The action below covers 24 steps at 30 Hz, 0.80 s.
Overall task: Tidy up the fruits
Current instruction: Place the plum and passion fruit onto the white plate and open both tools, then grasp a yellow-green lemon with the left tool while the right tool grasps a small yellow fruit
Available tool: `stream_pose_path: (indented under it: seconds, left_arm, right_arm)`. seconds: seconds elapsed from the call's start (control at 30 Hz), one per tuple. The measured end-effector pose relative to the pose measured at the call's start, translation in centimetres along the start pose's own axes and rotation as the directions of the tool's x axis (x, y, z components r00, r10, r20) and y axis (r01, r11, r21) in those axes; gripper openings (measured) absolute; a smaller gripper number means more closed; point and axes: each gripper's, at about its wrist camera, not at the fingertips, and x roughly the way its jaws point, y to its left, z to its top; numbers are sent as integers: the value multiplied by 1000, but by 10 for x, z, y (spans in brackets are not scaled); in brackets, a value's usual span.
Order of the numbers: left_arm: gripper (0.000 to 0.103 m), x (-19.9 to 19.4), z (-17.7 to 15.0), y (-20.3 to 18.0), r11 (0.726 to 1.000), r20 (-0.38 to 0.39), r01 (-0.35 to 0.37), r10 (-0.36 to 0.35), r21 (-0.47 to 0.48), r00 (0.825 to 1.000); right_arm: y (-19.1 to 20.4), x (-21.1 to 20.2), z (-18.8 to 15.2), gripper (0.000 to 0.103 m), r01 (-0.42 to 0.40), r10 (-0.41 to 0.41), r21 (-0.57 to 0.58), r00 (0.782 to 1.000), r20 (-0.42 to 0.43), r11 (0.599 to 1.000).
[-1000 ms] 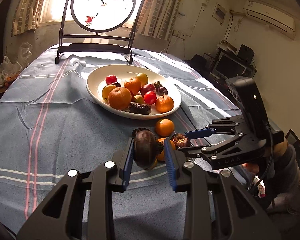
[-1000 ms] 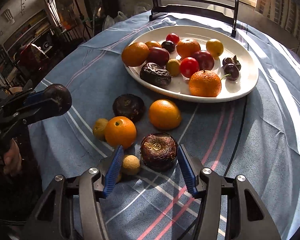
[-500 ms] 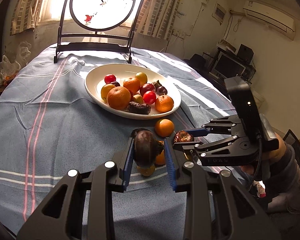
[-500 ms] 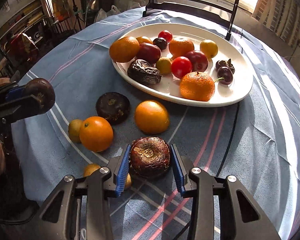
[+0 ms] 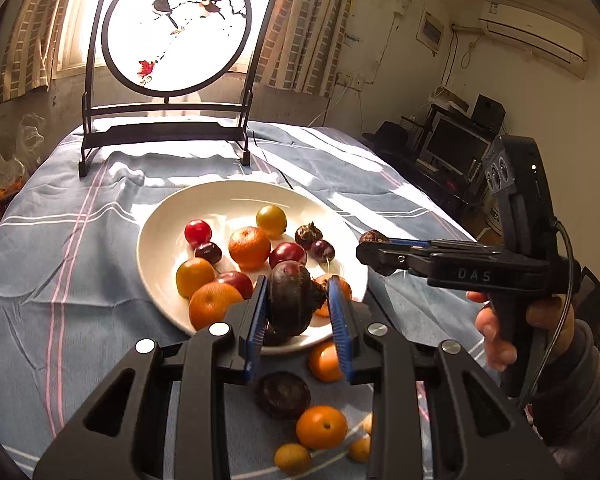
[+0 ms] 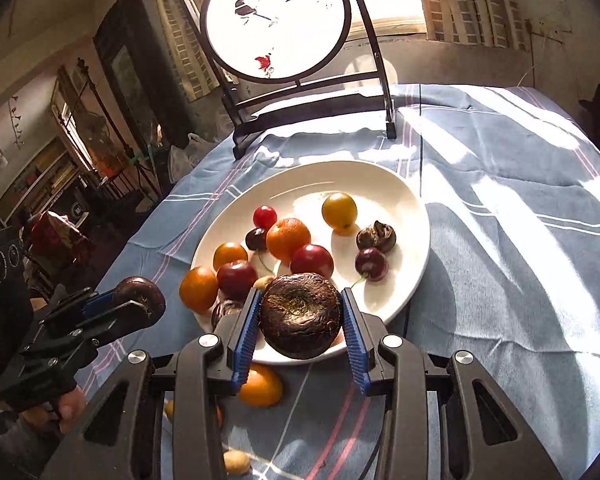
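Above the white plate point(image 5: 156, 248), left tool point(image 5: 300, 312) and right tool point(image 6: 300, 316) each clamped on 1 dark fruit.

both grippers are held up side by side, pointing the same way. the left gripper point(image 5: 298, 312) has its blue-padded jaws pressed in on something dark and round. the right gripper point(image 6: 300, 318) is clamped likewise, its handle wrapped by the person's right hand point(image 5: 516, 332), sleeve at the wrist.
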Motion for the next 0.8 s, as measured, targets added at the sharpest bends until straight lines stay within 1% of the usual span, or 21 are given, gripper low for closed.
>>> stream_pose_path:
  seconds: [0.07,0.1,0.17,0.23,0.3,0.37,0.47,0.57,0.67,0.73,0.8]
  left_arm:
    - [29,22,15,5,1000,-38,9,-10,-15,999]
    - [34,32,19,8,1000,-54,1,-2,-28,999]
    - [44,40,21,14,998,-58,-24,21,-58,998]
    - [47,33,16,16,997,-41,-11,8,-79,999]
    - [57,19,6,12,998,-18,-30,29,-58,999]
    - [61,4,-9,9,999,-9,-42,42,-32,999]
    - [61,-14,-35,4,999,-38,-36,35,-6,999]
    - [69,-25,-63,-2,999,-97,-34,36,23,995]
    - [69,-32,-88,-12,996,-146,-46,57,79,988]
    - [69,-33,-99,-19,987,-148,-88,108,136,983]
    - [67,-29,-105,-22,980,-163,-109,137,169,977]
  right_arm:
    - [-4,13,7,41,10,-11,22,1000,3,1000]
    - [-5,16,8,42,16,-16,31,1000,7,999]
    - [-7,14,6,42,11,-12,39,1000,25,999]
    - [-3,6,-1,42,12,-12,18,999,39,1000]
    - [2,-7,-12,42,23,-22,-18,998,53,1000]
    - [6,-18,-28,46,21,-19,-41,998,53,999]
    - [7,-32,-59,48,-2,4,-48,999,43,999]
    - [8,-40,-89,49,-16,18,-54,999,40,998]
    - [10,-41,-111,49,-16,19,-73,999,39,997]
    - [14,-43,-116,49,-14,18,-93,999,47,996]
    - [19,-47,-118,49,-12,20,-116,997,70,993]
